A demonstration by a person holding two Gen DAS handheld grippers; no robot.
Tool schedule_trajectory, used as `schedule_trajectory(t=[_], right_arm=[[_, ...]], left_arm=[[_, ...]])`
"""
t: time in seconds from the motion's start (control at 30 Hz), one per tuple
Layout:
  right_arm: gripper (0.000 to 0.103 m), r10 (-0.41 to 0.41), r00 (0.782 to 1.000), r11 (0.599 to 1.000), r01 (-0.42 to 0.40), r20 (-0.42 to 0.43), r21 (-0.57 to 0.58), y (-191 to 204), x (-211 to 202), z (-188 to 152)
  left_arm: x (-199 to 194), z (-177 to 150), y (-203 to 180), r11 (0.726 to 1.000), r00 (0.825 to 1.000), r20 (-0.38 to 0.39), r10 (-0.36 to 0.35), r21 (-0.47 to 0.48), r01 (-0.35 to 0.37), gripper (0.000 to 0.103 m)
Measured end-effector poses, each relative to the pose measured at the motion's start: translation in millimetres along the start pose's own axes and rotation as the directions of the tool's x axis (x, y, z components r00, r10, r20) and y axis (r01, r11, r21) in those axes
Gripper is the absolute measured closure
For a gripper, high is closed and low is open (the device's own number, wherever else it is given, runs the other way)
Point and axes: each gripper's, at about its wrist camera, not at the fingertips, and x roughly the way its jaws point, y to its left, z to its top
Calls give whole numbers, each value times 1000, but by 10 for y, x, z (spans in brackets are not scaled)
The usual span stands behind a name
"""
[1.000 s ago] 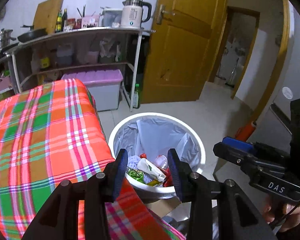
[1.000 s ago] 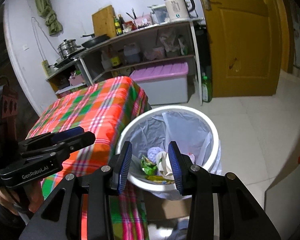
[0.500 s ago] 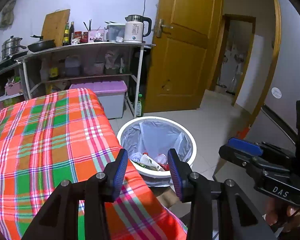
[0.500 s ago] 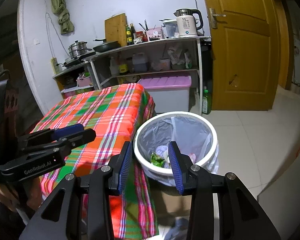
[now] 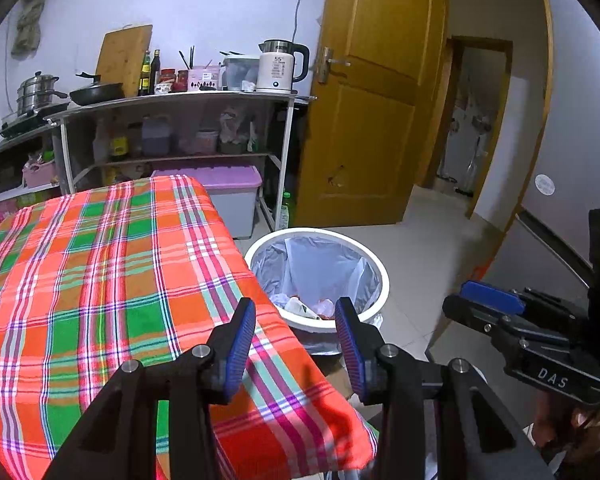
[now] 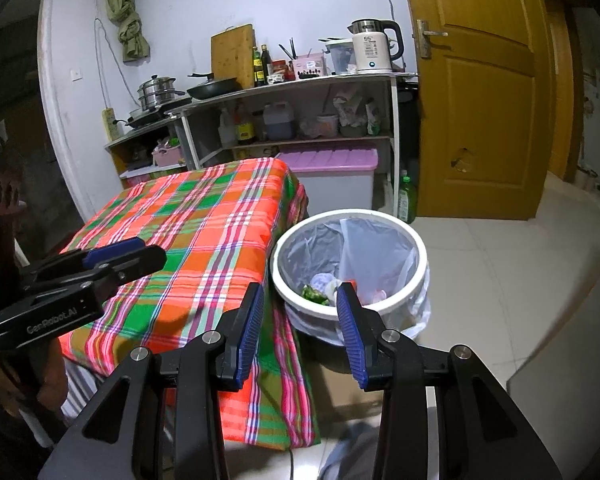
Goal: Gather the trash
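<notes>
A white round trash bin [image 5: 374,268] with a grey liner stands on the floor right of the table and holds several wrappers [image 5: 304,306]; it also shows in the right wrist view [image 6: 418,240] with trash [image 6: 320,286] inside. My left gripper [image 5: 295,336] is open and empty above the table's near right corner. My right gripper [image 6: 300,320] is open and empty, held between the table edge and the bin. Each gripper shows in the other's view: the right [image 5: 500,312], the left [image 6: 112,260].
A table with an orange and green plaid cloth [image 5: 100,272] fills the left. Behind stand a metal shelf with a kettle [image 5: 278,66], pans and bottles, a purple-lidded bin [image 5: 224,188], and a yellow door [image 5: 364,120]. A cardboard box [image 6: 348,388] sits under the bin.
Both grippers have pulled back and up from the bin, which now looks smaller and farther. More of the table top has come into view. Both stay open and empty.
</notes>
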Motion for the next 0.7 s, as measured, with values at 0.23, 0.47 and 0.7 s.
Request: schedule_trajectory(t=[0.23,0.47,0.7], right_arm=[[64,-4,1000,1000,4,1,-5,19,-24,-34],[64,-3,1000,1000,3,2,-8,26,-29,-44],[64,-5,1000,1000,5,1,-8,32,-28,-51]], left_arm=[[-34,-96,-20,1000,1000,-14,-1,1,1,62],[-31,-105,-18,1000,1000,-16,5,2,-5,62],[-33,-111,-19,1000,1000,-16,8,2,-8,62]])
